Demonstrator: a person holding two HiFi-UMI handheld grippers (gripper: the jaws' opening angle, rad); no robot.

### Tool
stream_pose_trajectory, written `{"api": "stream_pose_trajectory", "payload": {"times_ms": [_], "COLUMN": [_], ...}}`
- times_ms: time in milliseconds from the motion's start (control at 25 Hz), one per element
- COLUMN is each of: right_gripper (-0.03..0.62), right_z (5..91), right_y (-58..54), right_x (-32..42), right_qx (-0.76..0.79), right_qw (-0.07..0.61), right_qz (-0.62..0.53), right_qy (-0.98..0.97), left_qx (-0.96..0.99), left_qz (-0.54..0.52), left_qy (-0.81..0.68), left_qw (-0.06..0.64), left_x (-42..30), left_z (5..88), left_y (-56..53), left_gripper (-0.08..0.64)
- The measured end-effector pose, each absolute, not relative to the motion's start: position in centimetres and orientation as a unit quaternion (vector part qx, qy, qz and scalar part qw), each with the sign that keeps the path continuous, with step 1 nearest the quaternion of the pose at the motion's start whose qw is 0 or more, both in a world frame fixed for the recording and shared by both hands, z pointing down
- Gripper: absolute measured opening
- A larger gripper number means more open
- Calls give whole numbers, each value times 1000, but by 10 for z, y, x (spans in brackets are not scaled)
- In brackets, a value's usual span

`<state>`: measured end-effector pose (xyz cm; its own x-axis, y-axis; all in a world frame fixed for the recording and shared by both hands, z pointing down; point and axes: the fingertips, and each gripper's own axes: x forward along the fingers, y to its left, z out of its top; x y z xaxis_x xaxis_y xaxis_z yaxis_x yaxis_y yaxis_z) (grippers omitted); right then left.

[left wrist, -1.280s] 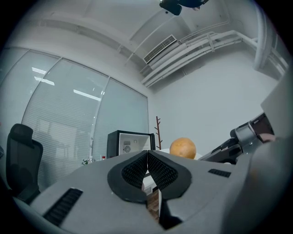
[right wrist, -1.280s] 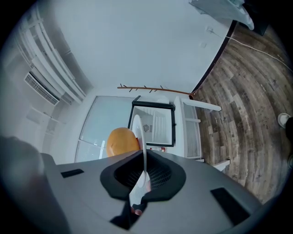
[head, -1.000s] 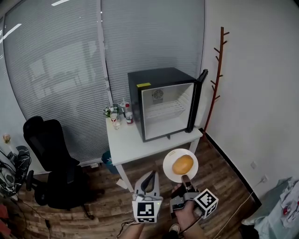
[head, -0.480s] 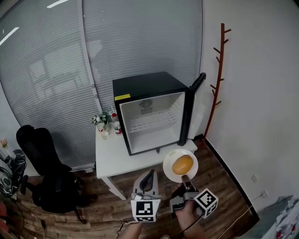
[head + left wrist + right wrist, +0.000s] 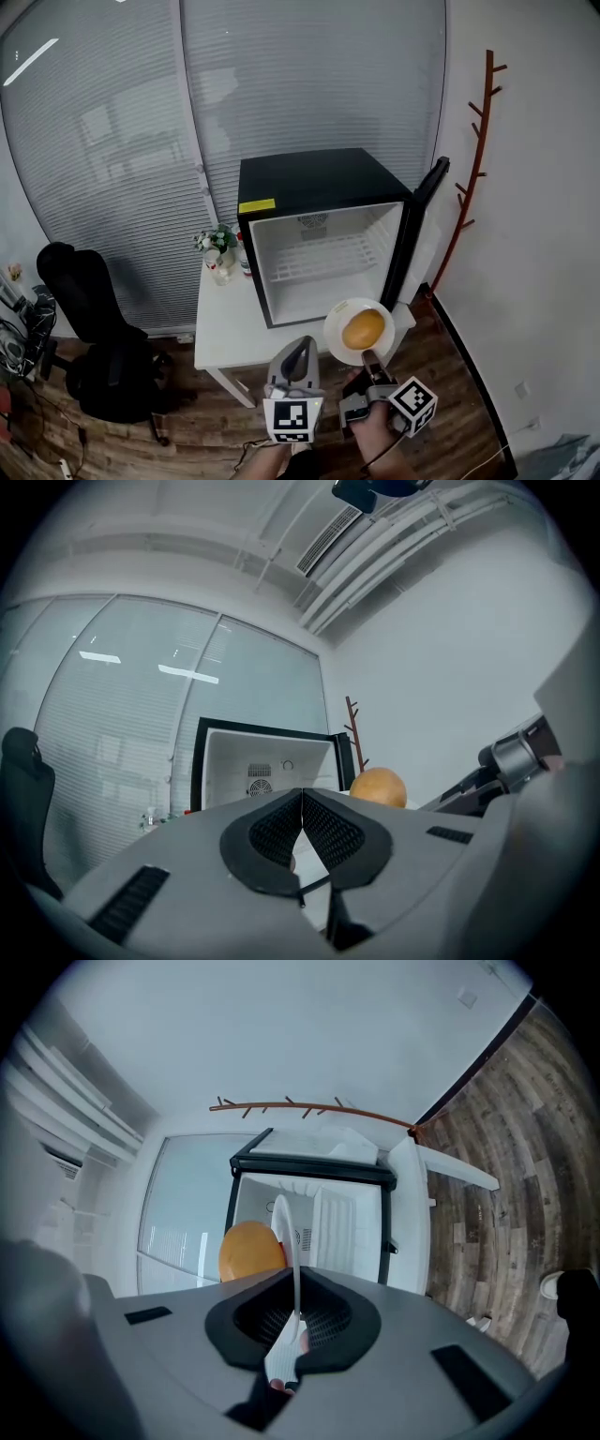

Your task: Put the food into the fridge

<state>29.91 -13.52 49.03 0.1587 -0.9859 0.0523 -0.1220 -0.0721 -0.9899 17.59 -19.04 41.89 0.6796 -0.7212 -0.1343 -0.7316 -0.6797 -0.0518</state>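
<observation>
A small black fridge (image 5: 323, 234) stands on a white table (image 5: 230, 328), its door (image 5: 419, 234) swung open to the right and its white inside empty. My right gripper (image 5: 367, 357) is shut on the near rim of a white plate (image 5: 340, 345) that carries a round golden bun (image 5: 364, 328). The plate hangs just in front of the fridge's lower right corner. In the right gripper view the plate (image 5: 284, 1241) shows edge-on between the pads, with the bun (image 5: 250, 1251) to its left and the fridge (image 5: 309, 1213) beyond. My left gripper (image 5: 302, 346) is shut and empty, beside the plate; its own view shows the bun (image 5: 378, 787).
Small bottles and a little plant (image 5: 220, 248) stand on the table left of the fridge. A black office chair (image 5: 98, 347) is on the left, and a wooden coat stand (image 5: 473, 178) rises in the right corner. Closed blinds cover the window behind, and the floor is wood.
The fridge has shifted right and lower in the head view and looks nearer. The plate with the bun stays held in the right gripper; both grippers keep their places in the view.
</observation>
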Motion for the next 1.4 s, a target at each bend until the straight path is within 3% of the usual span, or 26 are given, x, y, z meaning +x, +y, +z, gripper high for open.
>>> {"api": "stream_pose_trajectory", "payload": {"times_ms": [640,1400], "right_gripper": [32,32], "right_z": [486,498], "right_y": [-321,-417], "right_x": [294,300], "right_qx": [-574,-516], "right_qw": [442,377], "right_qz": [-464,-526], "right_qy": [510,561], "left_qx": [-893,-843], "left_qz": [60,27], "left_qy": [443,536], "left_qw": [42,37], "left_x": [169,173], "left_z": [426,441], "left_y": [-359,-404], "left_gripper": [26,26]}}
